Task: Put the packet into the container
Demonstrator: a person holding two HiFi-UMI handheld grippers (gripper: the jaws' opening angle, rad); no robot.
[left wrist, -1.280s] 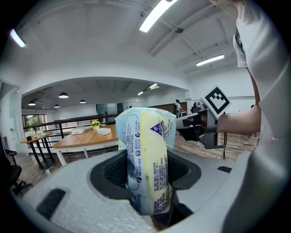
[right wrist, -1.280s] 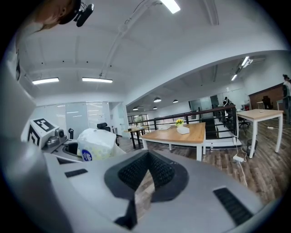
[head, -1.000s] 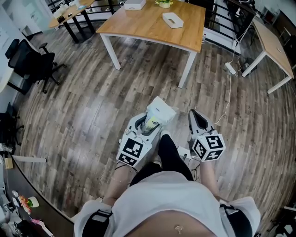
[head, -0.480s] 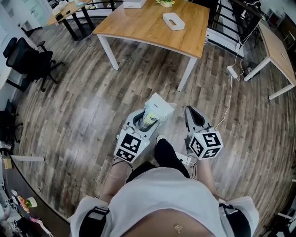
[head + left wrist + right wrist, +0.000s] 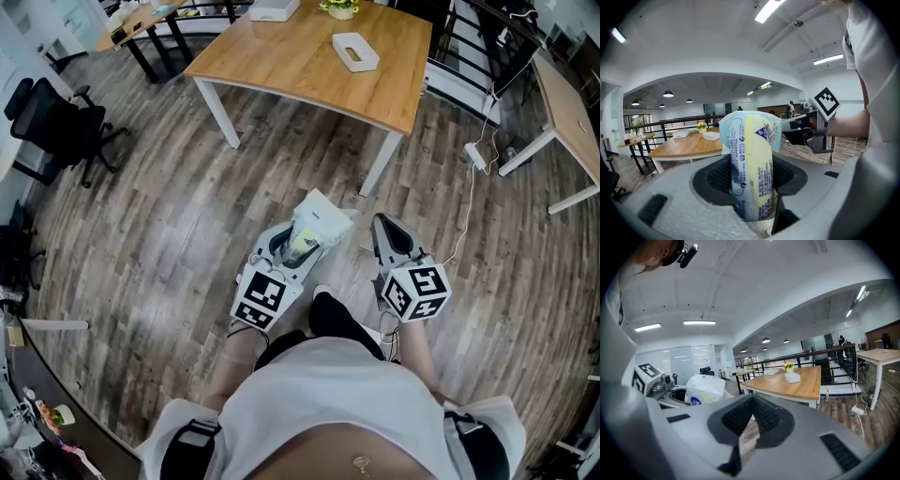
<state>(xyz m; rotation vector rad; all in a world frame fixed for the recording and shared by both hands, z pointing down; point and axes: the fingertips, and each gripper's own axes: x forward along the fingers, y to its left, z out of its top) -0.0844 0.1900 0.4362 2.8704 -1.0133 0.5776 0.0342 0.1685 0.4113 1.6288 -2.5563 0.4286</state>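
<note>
Left gripper (image 5: pixel 302 246) pinches packet (image 5: pixel 320 216), right gripper (image 5: pixel 384 228) pressed together, empty; table (image 5: pixel 300 66) ahead across bare floor (image 5: pixel 169 216)

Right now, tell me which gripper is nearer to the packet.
Left. The left gripper grips the packet between its jaws; the right gripper is off to the packet's right side, empty and not touching it.

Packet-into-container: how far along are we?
Done: the packet is picked up, clamped in the left hand-held gripper. In hand: it is held over the wood floor, short of the wooden table; the right hand-held gripper is empty. Left: reach a container, none clearly identifiable here, and drop the packet in.
</note>
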